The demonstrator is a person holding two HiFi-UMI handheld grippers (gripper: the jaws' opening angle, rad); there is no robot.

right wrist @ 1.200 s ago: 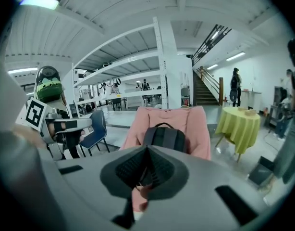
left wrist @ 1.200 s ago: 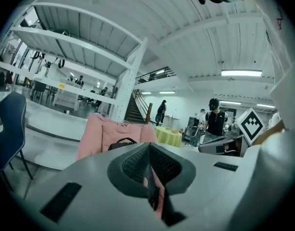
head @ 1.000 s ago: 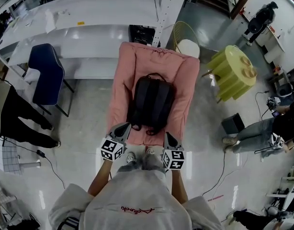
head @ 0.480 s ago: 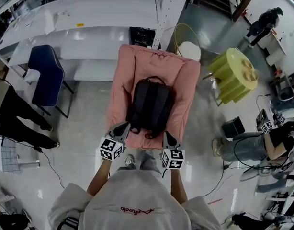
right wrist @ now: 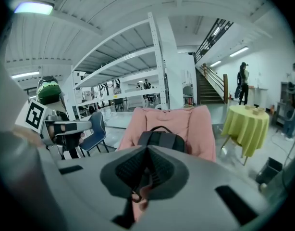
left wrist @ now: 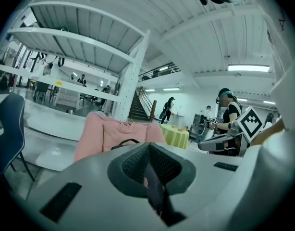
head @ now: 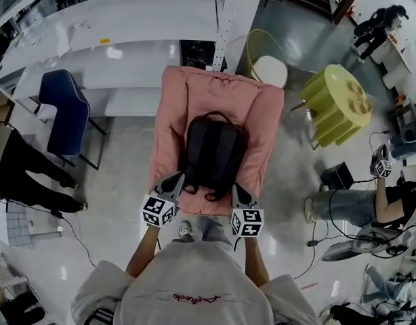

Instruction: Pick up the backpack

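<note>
A black backpack (head: 213, 156) lies flat on a pink cushioned lounger (head: 221, 100), its top handle at the far end and its strap ends at the near edge. In the head view my left gripper (head: 175, 179) is by the backpack's near left corner and my right gripper (head: 236, 191) is by its near right corner. Whether either touches it I cannot tell. Both are shut, with nothing between the jaws. The right gripper view shows the backpack (right wrist: 162, 139) just past the shut right gripper (right wrist: 147, 150). Past the shut left gripper (left wrist: 148, 148), the left gripper view shows only the backpack's handle (left wrist: 126, 142).
A blue chair (head: 66, 110) stands to the left and long white tables (head: 120, 39) run across the back. A yellow-green covered table (head: 333, 103) and a wire-frame seat (head: 265, 63) are at the right rear. A small black box (head: 337, 176) and seated people (head: 360, 205) are at the right.
Both grippers have moved forward, up to the backpack's near corners. The people at the right have shifted.
</note>
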